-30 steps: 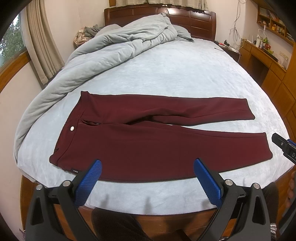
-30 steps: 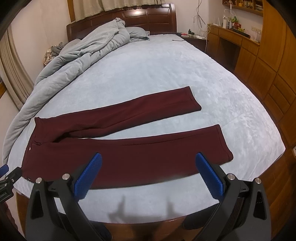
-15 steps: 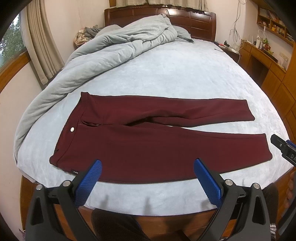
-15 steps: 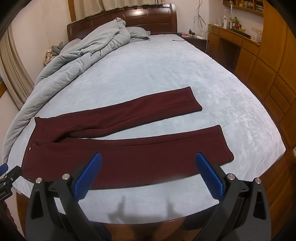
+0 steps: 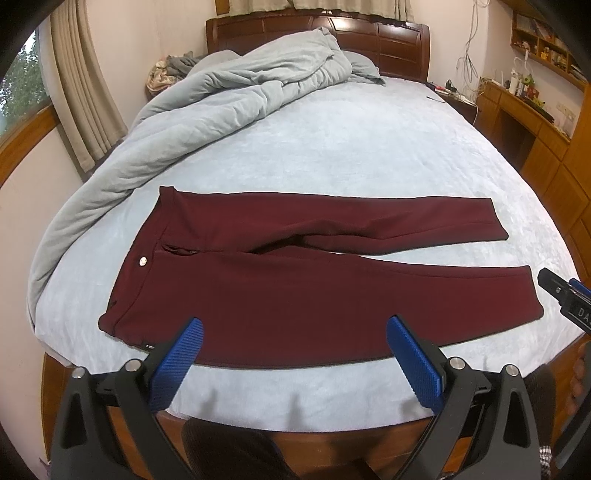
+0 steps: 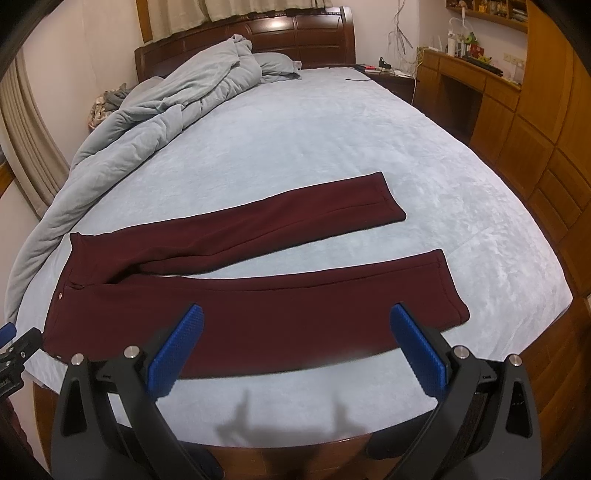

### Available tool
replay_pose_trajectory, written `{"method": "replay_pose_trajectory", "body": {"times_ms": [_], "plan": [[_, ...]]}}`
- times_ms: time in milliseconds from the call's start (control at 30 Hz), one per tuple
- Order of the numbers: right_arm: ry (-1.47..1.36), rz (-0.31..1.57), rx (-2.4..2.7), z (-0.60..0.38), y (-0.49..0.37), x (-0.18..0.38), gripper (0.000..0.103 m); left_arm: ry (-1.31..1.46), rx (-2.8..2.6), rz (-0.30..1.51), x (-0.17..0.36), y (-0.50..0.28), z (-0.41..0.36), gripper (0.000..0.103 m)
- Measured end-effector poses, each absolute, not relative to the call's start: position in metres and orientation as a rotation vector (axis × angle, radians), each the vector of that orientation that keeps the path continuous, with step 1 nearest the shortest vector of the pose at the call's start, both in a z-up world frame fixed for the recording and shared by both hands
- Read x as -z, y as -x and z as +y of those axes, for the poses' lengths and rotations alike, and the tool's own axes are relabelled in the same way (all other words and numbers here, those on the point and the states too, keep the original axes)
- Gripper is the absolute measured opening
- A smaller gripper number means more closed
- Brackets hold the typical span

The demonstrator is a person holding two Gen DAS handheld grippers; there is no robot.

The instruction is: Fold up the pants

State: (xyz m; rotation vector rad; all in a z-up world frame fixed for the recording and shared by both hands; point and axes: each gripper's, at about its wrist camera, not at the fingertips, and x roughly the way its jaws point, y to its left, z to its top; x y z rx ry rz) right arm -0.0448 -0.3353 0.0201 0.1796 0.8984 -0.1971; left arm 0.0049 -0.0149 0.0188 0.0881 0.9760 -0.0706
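Observation:
Dark red pants point(image 5: 295, 280) lie flat on the light blue bed point(image 5: 332, 147), waistband to the left, both legs spread apart to the right; they also show in the right wrist view point(image 6: 258, 310). My left gripper point(image 5: 294, 328) is open and empty, held over the near edge of the pants, apart from them. My right gripper point(image 6: 296, 314) is open and empty, held above the near leg. The right gripper's tip shows at the right edge of the left wrist view point(image 5: 565, 295).
A rumpled grey duvet point(image 5: 221, 96) lies along the bed's left and far side. A dark wooden headboard point(image 5: 369, 33) stands behind it. Wooden desk and cabinets point(image 6: 517, 110) line the right wall. The bed's wooden foot rail point(image 6: 295, 450) is just below the grippers.
Almost nothing has changed; both grippers stay open over the near edge of the pants with only a slight drift of view.

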Motion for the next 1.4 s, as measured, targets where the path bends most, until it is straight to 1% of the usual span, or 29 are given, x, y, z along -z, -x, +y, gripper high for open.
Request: {"method": "replay_pose_trajectory", "body": {"times_ms": [133,267,400,500,733,867,1000,1133,1167,1200,1233,1267,1300,1333,1400], "plan": [[-0.171,0.884,0.188,-0.35,0.031,-0.02,0.101,-0.089,0.083,0.985,-0.015,-0.018,-0.021,0.099],[-0.171,0.879,0.195,-0.387,0.002,-0.015,0.101,-0.06,0.099,0.987,-0.008,-0.047,-0.035,0.099],[-0.108,0.897,0.204,-0.438,-0.053,0.0,0.101,0.005,0.125,0.984,0.005,-0.09,-0.054,0.099],[-0.086,0.947,0.199,-0.479,-0.105,0.022,0.101,0.012,0.176,0.983,0.019,-0.127,-0.076,0.099],[-0.152,1.151,0.092,-0.554,-0.222,0.099,0.1,-0.032,0.235,1.073,0.061,-0.218,-0.134,0.099],[-0.206,1.204,0.03,-0.575,-0.255,0.129,0.1,0.0,0.291,1.115,0.083,-0.251,-0.151,0.099],[-0.23,1.227,0.014,-0.587,-0.274,0.146,0.1,0.046,0.361,1.127,0.095,-0.274,-0.163,0.099],[-0.241,1.243,-0.033,-0.593,-0.287,0.16,0.099,0.022,0.386,1.145,0.107,-0.291,-0.175,0.099],[-0.228,1.238,-0.046,-0.591,-0.288,0.16,0.097,0.016,0.392,1.148,0.108,-0.292,-0.177,0.099],[-0.194,1.236,-0.069,-0.587,-0.287,0.159,0.079,0.011,0.397,1.149,0.109,-0.294,-0.18,0.099],[-0.15,1.241,-0.112,-0.58,-0.286,0.158,0.057,-0.001,0.413,1.15,0.111,-0.297,-0.185,0.099],[-0.129,1.242,-0.142,-0.576,-0.284,0.156,0.051,-0.014,0.43,1.151,0.112,-0.299,-0.188,0.099],[-0.095,1.235,-0.138,-0.574,-0.283,0.153,0.03,-0.026,0.441,1.153,0.113,-0.302,-0.191,0.099],[-0.075,1.234,-0.156,-0.572,-0.281,0.15,0.025,-0.049,0.47,1.155,0.115,-0.304,-0.194,0.099],[-0.079,1.201,-0.198,-0.572,-0.274,0.136,0.025,-0.097,0.515,1.156,0.118,-0.307,-0.2,0.099]]}}
